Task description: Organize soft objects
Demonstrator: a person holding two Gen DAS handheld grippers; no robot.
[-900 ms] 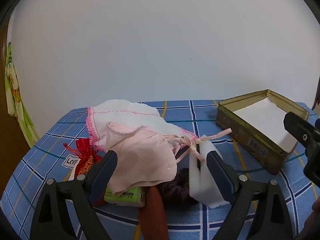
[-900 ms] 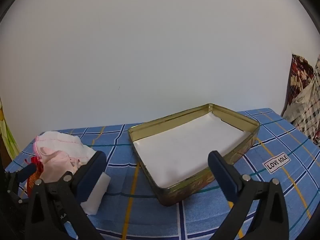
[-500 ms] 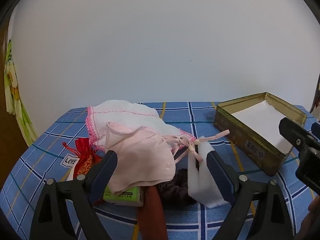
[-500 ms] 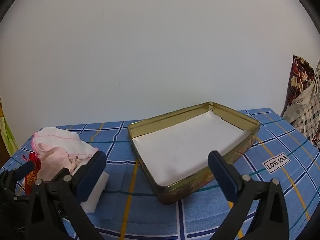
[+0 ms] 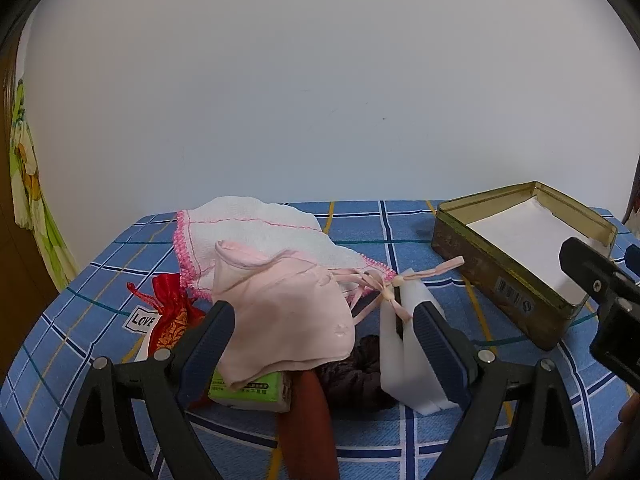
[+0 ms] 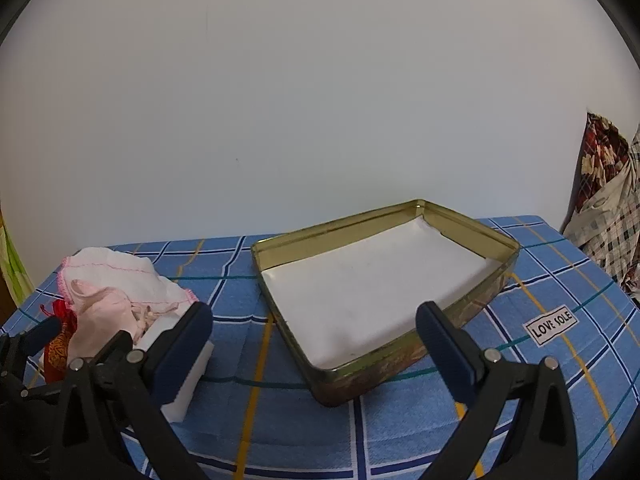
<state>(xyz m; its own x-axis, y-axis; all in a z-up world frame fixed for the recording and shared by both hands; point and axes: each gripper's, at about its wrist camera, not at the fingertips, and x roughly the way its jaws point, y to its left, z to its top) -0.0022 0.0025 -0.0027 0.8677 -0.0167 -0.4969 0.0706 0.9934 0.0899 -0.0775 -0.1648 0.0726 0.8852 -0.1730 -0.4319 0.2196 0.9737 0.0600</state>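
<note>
Left wrist view: the pile sits between the wide-spread jaws of the left gripper (image 5: 324, 344), nothing pinched. A pink cloth pouch (image 5: 284, 320) drapes over a green packet (image 5: 252, 390), hiding most of it; the dark scrunchie (image 5: 352, 376) is half buried beside the white foam blocks (image 5: 408, 360). Since a second ago, the gold tin (image 5: 500, 276) has slid rightward in frame. The right gripper (image 6: 314, 344) gapes open, holding nothing, in front of the tin (image 6: 472, 304).

Soft things heaped at 9 o'clock of the open tin
Pink cloth pouch (image 5: 280, 320) tops a white pink-edged towel (image 5: 260, 236), red pouch (image 5: 172, 316), green tissue pack (image 5: 256, 392), dark scrunchie (image 5: 356, 380) and white sponge (image 5: 408, 364); gold tin (image 6: 380, 280) holds only white lining
</note>
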